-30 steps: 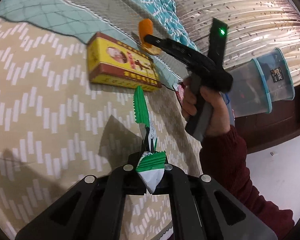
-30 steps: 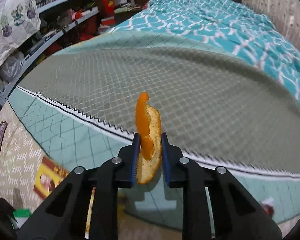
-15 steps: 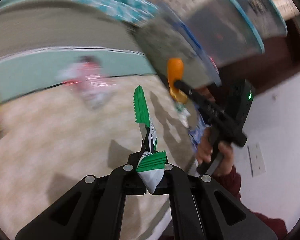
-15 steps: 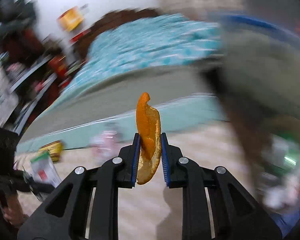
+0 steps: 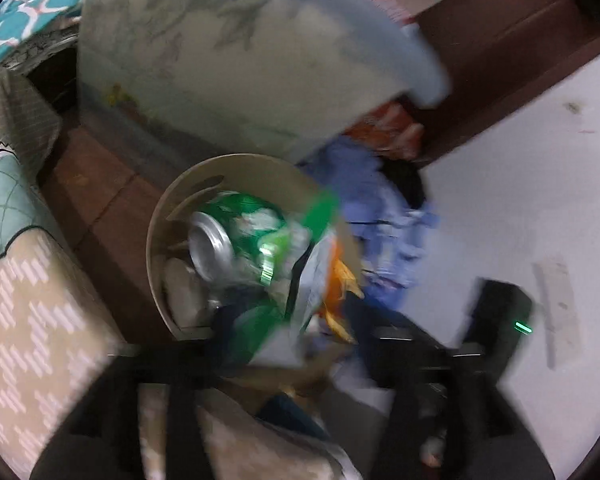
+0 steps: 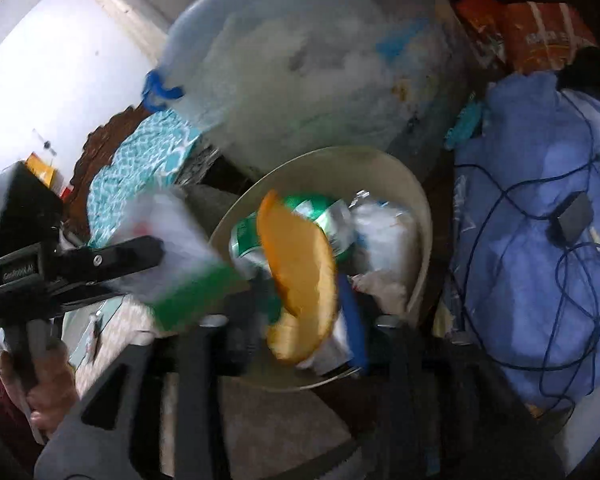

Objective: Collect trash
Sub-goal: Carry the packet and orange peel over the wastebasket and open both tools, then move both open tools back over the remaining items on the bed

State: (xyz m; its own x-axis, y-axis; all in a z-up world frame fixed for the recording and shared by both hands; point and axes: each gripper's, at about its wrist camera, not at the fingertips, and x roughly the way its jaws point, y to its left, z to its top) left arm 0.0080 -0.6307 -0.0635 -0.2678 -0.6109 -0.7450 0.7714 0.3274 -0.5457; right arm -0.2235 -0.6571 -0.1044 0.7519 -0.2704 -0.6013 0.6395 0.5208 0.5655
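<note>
A round beige bin (image 5: 160, 224) stands on the floor beside the bed, with a crushed green can (image 5: 236, 232) and white scraps inside. My left gripper (image 5: 300, 336) hangs over it, and its jaws are opening. The green-and-white wrapper (image 5: 312, 248) sits loose between them, tilted toward the bin. My right gripper (image 6: 296, 320) is also above the bin (image 6: 420, 216) with its jaws opening. The orange peel (image 6: 300, 268) leans free between its fingers. In the right wrist view the left gripper (image 6: 156, 256) reaches in from the left with the wrapper (image 6: 180, 252) at its tips. Everything is motion-blurred.
A large translucent tub (image 5: 240, 64) with a blue handle stands just behind the bin. A blue cloth (image 6: 540, 240) with a dark cable and an orange snack bag (image 6: 540, 32) lie to the right. The bed's patterned cover (image 5: 32, 320) is at the left and white floor (image 5: 520, 168) at the right.
Both grippers swung off the bed to above the bin. Their jaws, shut on the wrapper and the peel before, now stand apart, and both pieces have come loose.
</note>
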